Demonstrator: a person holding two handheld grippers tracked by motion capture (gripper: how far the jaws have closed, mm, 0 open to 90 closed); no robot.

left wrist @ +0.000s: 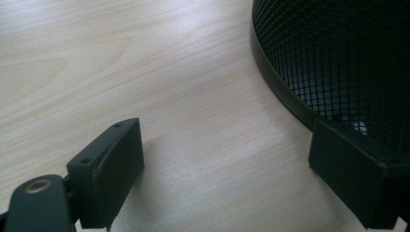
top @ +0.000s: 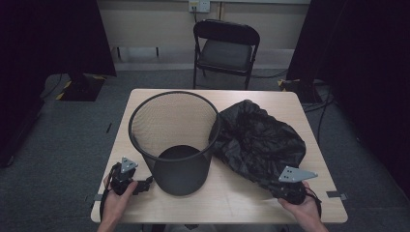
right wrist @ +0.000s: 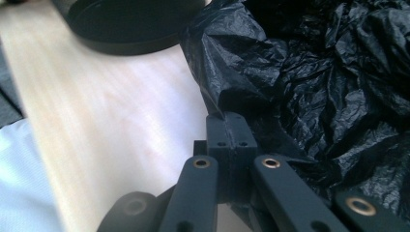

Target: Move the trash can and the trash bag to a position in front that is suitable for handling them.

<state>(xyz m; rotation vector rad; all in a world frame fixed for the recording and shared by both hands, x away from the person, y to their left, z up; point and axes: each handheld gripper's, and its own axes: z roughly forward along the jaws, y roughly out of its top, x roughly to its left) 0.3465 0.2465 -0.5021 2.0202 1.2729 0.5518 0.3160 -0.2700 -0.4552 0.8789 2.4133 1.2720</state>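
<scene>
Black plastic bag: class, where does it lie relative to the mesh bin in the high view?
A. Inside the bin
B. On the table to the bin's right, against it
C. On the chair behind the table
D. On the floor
B: the black plastic bag lies crumpled on the table, against the right side of the mesh bin.

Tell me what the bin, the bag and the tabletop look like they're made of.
Bin: black metal mesh, probably; a fine see-through grid, solid rim and base band.
Bag: thin black plastic film, crinkled, with glossy highlights.
Tabletop: pale wood or wood-look laminate; printed-looking grain, smooth soft sheen.
</scene>
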